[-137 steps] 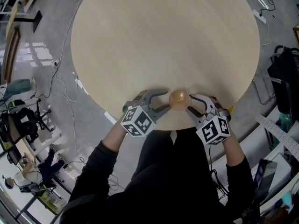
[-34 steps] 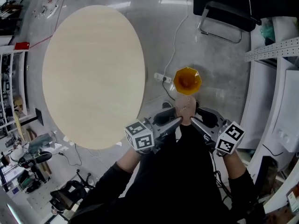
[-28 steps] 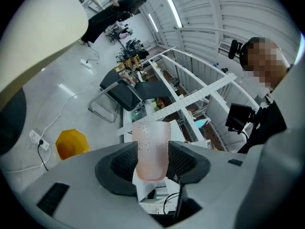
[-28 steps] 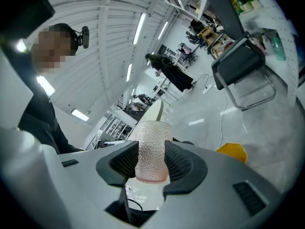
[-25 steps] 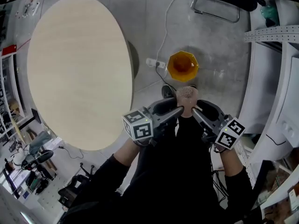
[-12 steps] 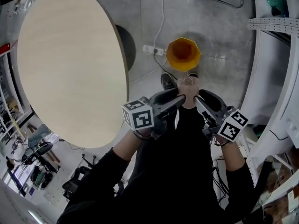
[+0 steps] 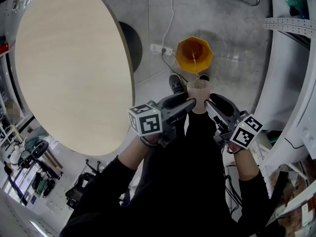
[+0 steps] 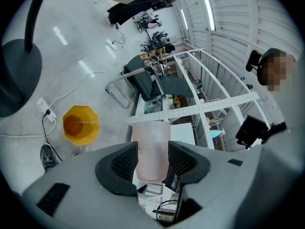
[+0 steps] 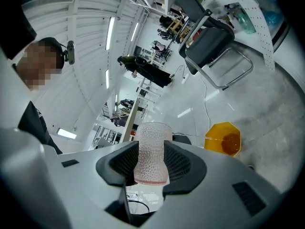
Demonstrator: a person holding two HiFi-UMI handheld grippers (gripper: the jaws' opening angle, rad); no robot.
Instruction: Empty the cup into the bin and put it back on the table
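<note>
The person holds the pink dimpled cup (image 7: 199, 94) out in front of their body with both grippers at once. The left gripper (image 7: 186, 106) comes in from the left and the right gripper (image 7: 209, 106) from the right. In the left gripper view, the cup (image 8: 151, 136) sits between the jaws of the left gripper (image 8: 152, 157), and both ribbed pads press on its sides. The right gripper view shows the same: the right gripper (image 9: 150, 164) is clamped on the cup (image 9: 152, 144).

The cup is tipped with its mouth pointing away from the person. It is held in the air over the grey floor, near the orange eight-sided bin (image 7: 194, 55), which stands just beyond it. A thin thread of liquid (image 8: 112, 122) runs from the cup's rim towards the bin (image 8: 81, 124). The round wooden table (image 7: 69, 68) is off to the left, well apart from the cup.
</note>
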